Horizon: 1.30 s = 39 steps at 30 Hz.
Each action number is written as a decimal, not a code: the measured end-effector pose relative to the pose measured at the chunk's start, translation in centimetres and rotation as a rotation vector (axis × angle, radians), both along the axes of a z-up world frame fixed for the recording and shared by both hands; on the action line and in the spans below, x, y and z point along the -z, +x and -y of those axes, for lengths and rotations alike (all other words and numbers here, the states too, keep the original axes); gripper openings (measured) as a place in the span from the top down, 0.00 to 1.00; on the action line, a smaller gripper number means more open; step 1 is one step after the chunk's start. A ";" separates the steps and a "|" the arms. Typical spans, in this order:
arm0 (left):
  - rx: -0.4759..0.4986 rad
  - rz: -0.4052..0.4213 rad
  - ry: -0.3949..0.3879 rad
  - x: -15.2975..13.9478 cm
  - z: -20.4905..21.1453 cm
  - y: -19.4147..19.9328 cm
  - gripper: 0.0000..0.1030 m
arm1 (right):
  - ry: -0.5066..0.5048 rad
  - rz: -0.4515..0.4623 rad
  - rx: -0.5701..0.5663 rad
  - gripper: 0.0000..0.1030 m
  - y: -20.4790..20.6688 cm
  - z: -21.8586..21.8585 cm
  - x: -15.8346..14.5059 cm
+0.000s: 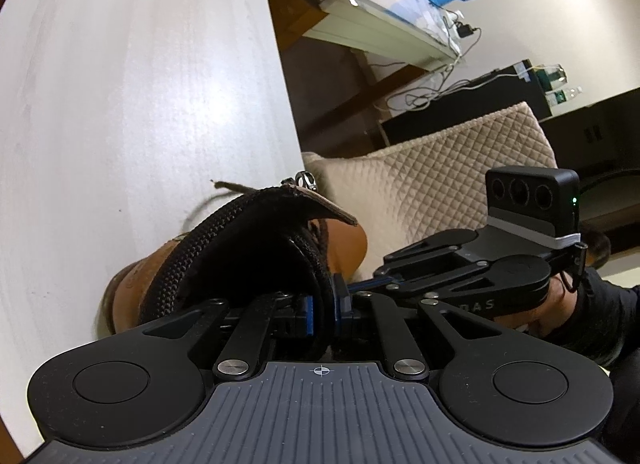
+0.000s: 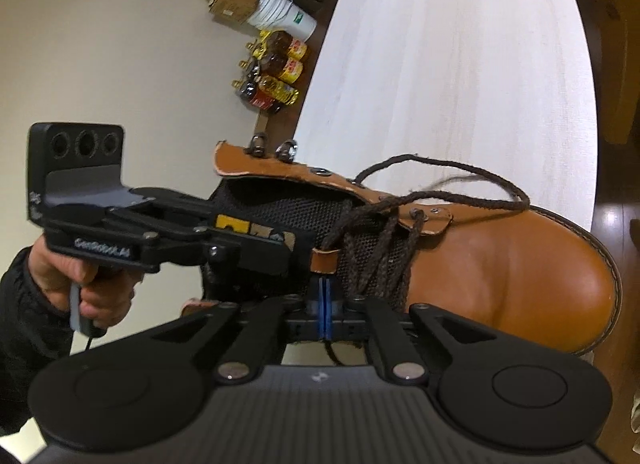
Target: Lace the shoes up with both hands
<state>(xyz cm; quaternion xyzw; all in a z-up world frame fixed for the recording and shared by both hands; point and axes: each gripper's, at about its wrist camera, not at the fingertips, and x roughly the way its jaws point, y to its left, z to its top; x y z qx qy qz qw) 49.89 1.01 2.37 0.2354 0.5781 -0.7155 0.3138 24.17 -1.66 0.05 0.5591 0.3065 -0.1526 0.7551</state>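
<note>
The tan boot point(image 2: 500, 264) lies on the pale tabletop point(image 2: 460, 64), its dark lace point(image 2: 440, 192) looping loose over the eyelets. Left gripper point(image 1: 323, 308) is clamped on the boot's black padded collar point(image 1: 240, 256). Right gripper point(image 2: 324, 300) sits pressed fully together just below the leather eyelet flap; whether it pinches lace is unclear.

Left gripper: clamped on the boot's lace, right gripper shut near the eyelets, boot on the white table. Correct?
Not quite. The left gripper is clamped on the boot's black mesh tongue, not the lace; the left wrist view shows it. The rest stands: right gripper, boot, white table.
</note>
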 end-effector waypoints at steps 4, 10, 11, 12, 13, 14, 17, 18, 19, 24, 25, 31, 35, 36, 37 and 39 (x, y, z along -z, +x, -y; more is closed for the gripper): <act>0.012 0.005 0.002 0.0 0.0 0.0 0.90 | 0.027 0.015 -0.042 0.99 -0.9 -0.1 -0.9; 0.018 -0.001 0.020 0.4 0.2 -0.2 0.90 | 0.034 -0.001 -0.029 0.94 -1.2 0.1 -0.8; 0.017 -0.002 0.021 0.4 0.2 -0.1 0.90 | 0.031 -0.018 -0.023 0.92 -1.1 0.1 -0.6; -0.002 -0.015 0.034 0.5 0.2 0.0 0.91 | 0.029 -0.026 -0.021 0.91 -0.9 0.1 -0.5; -0.029 -0.047 0.057 0.8 0.3 0.4 0.91 | 0.027 -0.029 -0.023 0.91 -0.8 0.0 -0.5; -0.047 -0.069 0.070 0.9 0.2 0.6 0.91 | 0.014 -0.027 -0.024 0.91 -0.8 -0.1 -0.6; -0.105 -0.143 0.118 1.6 0.1 1.0 0.91 | -0.019 -0.010 -0.023 0.85 -1.0 -0.4 -1.1; -0.109 -0.147 0.123 1.7 0.1 1.0 0.91 | -0.024 -0.002 -0.020 0.85 -1.0 -0.4 -1.3; -0.107 -0.146 0.124 1.7 0.2 1.1 0.91 | -0.026 0.003 -0.014 0.85 -1.1 -0.4 -1.4; -0.096 -0.143 0.125 1.7 0.1 1.2 0.91 | -0.001 0.014 0.034 0.86 -1.4 -0.5 -1.1; -0.095 -0.143 0.124 1.7 0.1 1.2 0.91 | 0.008 0.017 0.042 0.86 -1.4 -0.4 -1.0; -0.096 -0.142 0.117 1.7 0.1 1.2 0.91 | 0.051 0.048 0.069 0.97 -1.8 0.2 0.4; -0.095 -0.149 0.116 1.7 0.0 1.3 0.91 | 0.074 0.066 0.037 0.98 -2.1 0.4 0.6; -0.096 -0.149 0.116 1.7 0.0 1.3 0.91 | 0.080 0.067 0.009 0.98 -2.0 0.2 0.2; -0.096 -0.148 0.116 1.7 0.1 1.2 0.91 | 0.085 0.068 -0.019 0.98 -2.0 0.0 -0.2; -0.097 -0.144 0.116 1.7 0.2 1.0 0.91 | 0.096 0.070 -0.074 0.98 -2.0 -0.3 -1.0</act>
